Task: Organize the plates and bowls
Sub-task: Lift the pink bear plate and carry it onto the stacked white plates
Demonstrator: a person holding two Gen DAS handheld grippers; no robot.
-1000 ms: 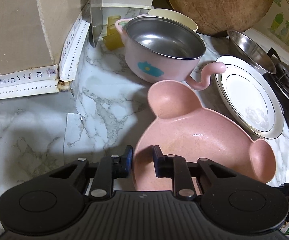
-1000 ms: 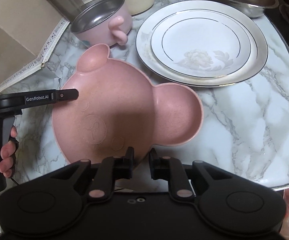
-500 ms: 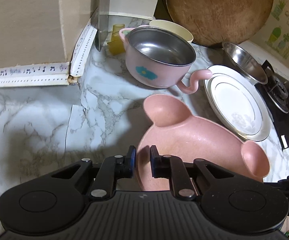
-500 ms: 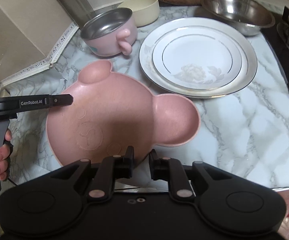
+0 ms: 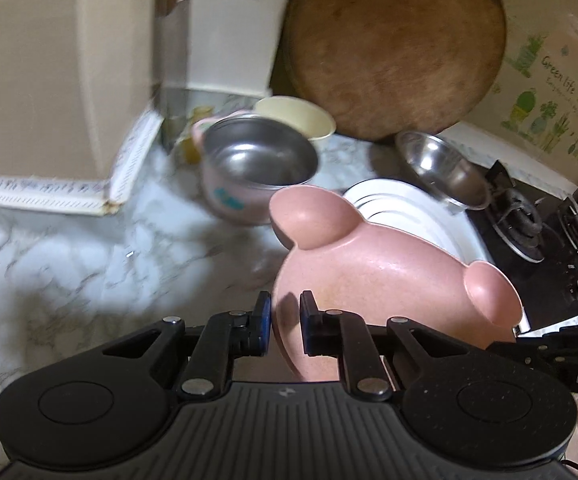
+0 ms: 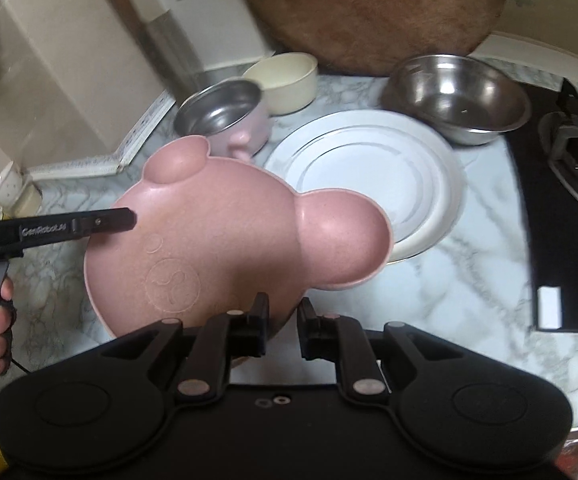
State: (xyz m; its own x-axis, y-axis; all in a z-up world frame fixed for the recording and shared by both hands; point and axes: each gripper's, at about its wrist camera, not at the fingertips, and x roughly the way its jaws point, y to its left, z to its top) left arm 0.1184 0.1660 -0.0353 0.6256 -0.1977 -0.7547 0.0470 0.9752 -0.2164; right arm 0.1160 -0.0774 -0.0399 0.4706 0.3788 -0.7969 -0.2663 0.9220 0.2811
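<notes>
Two grippers, left and right, each have jaws clamped on the near rim of the pink plate, held tilted above the worktop beside the white plates.

pink mouse-ear plate hides lower left of white plates in right view, most of them in left view. near rim of pink plate hidden behind right tongs. motion blur smears counter marbling, music-note strip.
</notes>
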